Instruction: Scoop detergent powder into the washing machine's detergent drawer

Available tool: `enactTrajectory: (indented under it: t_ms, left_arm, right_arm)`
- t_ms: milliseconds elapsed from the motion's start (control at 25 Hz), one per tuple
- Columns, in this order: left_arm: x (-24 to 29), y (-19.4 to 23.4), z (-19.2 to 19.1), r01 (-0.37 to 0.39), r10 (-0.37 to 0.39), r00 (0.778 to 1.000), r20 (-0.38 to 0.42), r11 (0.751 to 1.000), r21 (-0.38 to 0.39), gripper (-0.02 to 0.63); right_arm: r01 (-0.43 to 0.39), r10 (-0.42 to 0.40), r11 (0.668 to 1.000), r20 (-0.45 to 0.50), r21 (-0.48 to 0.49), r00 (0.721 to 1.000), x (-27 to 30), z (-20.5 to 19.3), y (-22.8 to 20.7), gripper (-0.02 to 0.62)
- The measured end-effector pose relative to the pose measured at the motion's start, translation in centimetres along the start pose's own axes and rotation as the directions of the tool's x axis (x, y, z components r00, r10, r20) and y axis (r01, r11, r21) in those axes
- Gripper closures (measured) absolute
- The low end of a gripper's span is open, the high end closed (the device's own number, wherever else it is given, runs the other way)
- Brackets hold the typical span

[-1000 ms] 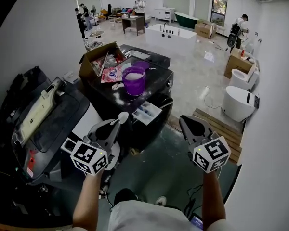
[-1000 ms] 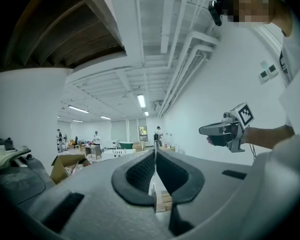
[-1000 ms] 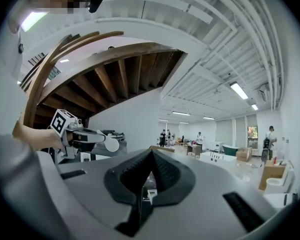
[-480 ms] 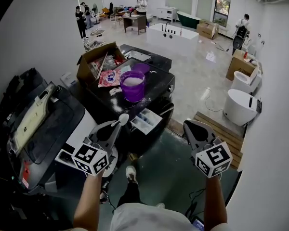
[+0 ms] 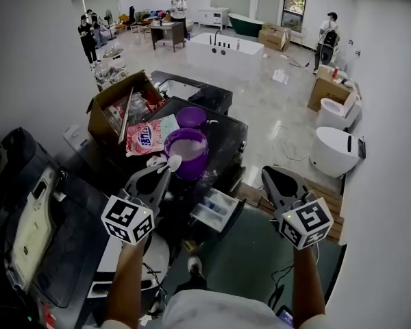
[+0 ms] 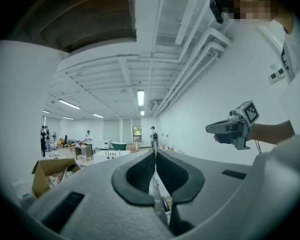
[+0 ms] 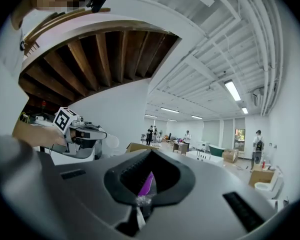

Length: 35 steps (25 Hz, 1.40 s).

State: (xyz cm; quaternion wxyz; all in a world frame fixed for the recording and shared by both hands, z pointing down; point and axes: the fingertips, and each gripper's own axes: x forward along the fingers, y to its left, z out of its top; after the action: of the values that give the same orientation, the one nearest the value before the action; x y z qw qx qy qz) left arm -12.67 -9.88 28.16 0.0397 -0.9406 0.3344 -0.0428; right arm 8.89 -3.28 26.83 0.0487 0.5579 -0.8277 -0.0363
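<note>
Detergent powder (image 5: 186, 144) fills the purple tub (image 5: 196, 166) on the washing machine (image 5: 225, 134). The left hand-held gripper (image 5: 165, 173) clamps the scoop (image 5: 173, 162) and the right hand-held gripper (image 5: 268, 174) is pinched together. Best to dip shallow, then carry it level to the open drawer (image 5: 218, 210).

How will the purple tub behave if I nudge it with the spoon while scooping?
The tub looks well filled with powder, so it is probably heavy for its size and should resist a spoon nudge. It is wide and squat, so tipping seems unlikely. Its plastic wall may flex if squeezed.
</note>
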Motion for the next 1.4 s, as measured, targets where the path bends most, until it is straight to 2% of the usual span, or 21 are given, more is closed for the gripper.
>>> enactTrajectory:
  t_ms: [160, 320, 600, 760, 840, 880, 1040, 1200, 1400]
  left_arm:
    - [3.3, 5.6, 0.3, 0.042, -0.042, 0.999, -0.012, 0.999, 0.022, 0.592]
    - [6.3, 9.5, -0.4, 0.086, -0.086, 0.996, -0.038, 0.996, 0.012, 0.592]
    - [10.7, 12.2, -3.9, 0.157, -0.158, 0.978, -0.133, 0.987, -0.02, 0.592]
    - [12.8, 12.3, -6.4, 0.196, -0.185, 0.954, -0.236, 0.98, 0.021, 0.592]
    - [13.9, 11.8, -7.7, 0.242, -0.218, 0.93, -0.297, 0.969, 0.045, 0.592]
    - [14.5, 11.3, -8.4, 0.28, -0.247, 0.911, -0.332, 0.958, 0.056, 0.592]
    - [16.8, 9.0, -10.8, 0.424, -0.343, 0.819, -0.461, 0.902, 0.083, 0.592]
    - [18.9, 8.2, -12.8, 0.494, -0.361, 0.749, -0.555, 0.863, 0.106, 0.592]
    - [20.8, 7.9, -15.2, 0.56, -0.389, 0.671, -0.631, 0.824, 0.087, 0.592]
  right_arm:
    - [0.048, -0.048, 0.999, -0.002, 0.015, 0.999, 5.5, 0.6, -0.9, 0.598]
    - [0.072, -0.072, 0.997, -0.027, 0.006, 0.997, 9.7, 0.2, -1.5, 0.598]
    - [0.068, -0.066, 0.997, -0.078, 0.025, 0.995, 14.1, -1.9, -2.3, 0.598]
    - [0.045, -0.04, 0.998, -0.099, 0.051, 0.994, 16.3, -3.5, -3.5, 0.598]
    - [0.02, -0.014, 0.998, -0.113, 0.057, 0.994, 17.3, -4.3, -3.9, 0.598]
    - [0.007, 0.001, 0.998, -0.119, 0.06, 0.993, 17.9, -4.7, -4.1, 0.598]
    - [-0.045, 0.058, 0.995, -0.143, 0.09, 0.988, 19.6, -6.1, -4.6, 0.598]
    - [-0.068, 0.085, 0.991, -0.156, 0.113, 0.984, 20.8, -7.2, -5.4, 0.598]
    - [-0.066, 0.092, 0.988, -0.185, 0.141, 0.978, 21.6, -9.2, -6.4, 0.598]
